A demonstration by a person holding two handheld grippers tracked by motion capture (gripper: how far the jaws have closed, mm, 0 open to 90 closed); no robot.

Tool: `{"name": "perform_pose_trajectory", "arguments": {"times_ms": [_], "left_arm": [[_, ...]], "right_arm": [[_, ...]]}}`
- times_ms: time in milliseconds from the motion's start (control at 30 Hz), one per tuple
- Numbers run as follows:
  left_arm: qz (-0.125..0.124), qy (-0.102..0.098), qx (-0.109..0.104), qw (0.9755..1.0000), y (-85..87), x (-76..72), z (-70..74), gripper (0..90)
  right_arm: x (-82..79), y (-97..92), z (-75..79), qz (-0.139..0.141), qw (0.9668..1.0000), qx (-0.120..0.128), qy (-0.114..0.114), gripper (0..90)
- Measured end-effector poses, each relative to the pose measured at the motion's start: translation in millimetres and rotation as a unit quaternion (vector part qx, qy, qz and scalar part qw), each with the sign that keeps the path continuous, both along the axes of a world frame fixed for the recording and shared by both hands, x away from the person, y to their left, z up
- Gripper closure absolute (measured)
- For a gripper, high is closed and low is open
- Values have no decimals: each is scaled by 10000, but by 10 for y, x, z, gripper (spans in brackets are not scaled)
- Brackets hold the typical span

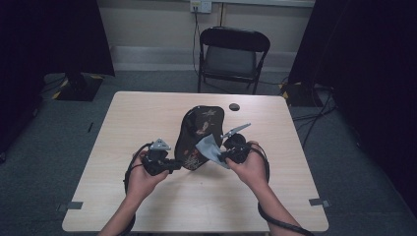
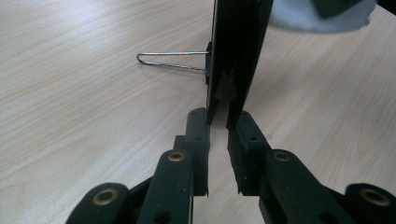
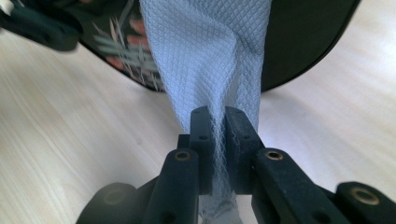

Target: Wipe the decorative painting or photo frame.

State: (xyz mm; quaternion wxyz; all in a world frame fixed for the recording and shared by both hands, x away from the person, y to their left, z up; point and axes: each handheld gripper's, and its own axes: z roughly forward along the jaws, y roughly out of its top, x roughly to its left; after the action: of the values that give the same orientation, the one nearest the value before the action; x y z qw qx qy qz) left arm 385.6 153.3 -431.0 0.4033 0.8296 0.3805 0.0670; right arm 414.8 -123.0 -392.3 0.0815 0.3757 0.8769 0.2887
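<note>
A flat black board (image 1: pixel 199 130) with a floral print is held up on edge at the middle of the table. My left gripper (image 1: pixel 173 166) is shut on its lower edge. In the left gripper view the thin board (image 2: pixel 236 46) stands edge-on between the pads of that gripper (image 2: pixel 219 122), and a wire clip handle (image 2: pixel 170 60) sticks out from its side. My right gripper (image 1: pixel 226 156) is shut on a pale blue waffle-weave cloth (image 1: pixel 210 147). The cloth (image 3: pixel 205 56) runs up from my right gripper (image 3: pixel 219 116) across the board's face (image 3: pixel 303 42).
The light wooden table (image 1: pixel 142 113) has a small dark round spot (image 1: pixel 234 106) near its far edge. A black folding chair (image 1: pixel 231 54) stands behind the table. Cables lie on the floor at the right.
</note>
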Motion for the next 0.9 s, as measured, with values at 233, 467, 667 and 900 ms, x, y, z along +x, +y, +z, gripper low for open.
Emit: {"name": "perform_pose_trajectory", "arguments": {"times_ms": [233, 467, 667, 900], "left_arm": [[9, 16, 3, 10000, -2, -1, 3, 786], [-10, 35, 15, 10000, 2, -4, 10, 786], [-6, 37, 21, 10000, -1, -6, 11, 786], [4, 43, 27, 10000, 0, -7, 10, 786]], "right_arm": [[-15, 6, -262, -15, 9997, -80, 235, 829], [-61, -12, -571, 2, 9985, -233, 500, 829], [-93, -60, -629, -46, 9980, -295, 557, 829], [-117, -164, -386, -88, 9991, -176, 365, 829]]}}
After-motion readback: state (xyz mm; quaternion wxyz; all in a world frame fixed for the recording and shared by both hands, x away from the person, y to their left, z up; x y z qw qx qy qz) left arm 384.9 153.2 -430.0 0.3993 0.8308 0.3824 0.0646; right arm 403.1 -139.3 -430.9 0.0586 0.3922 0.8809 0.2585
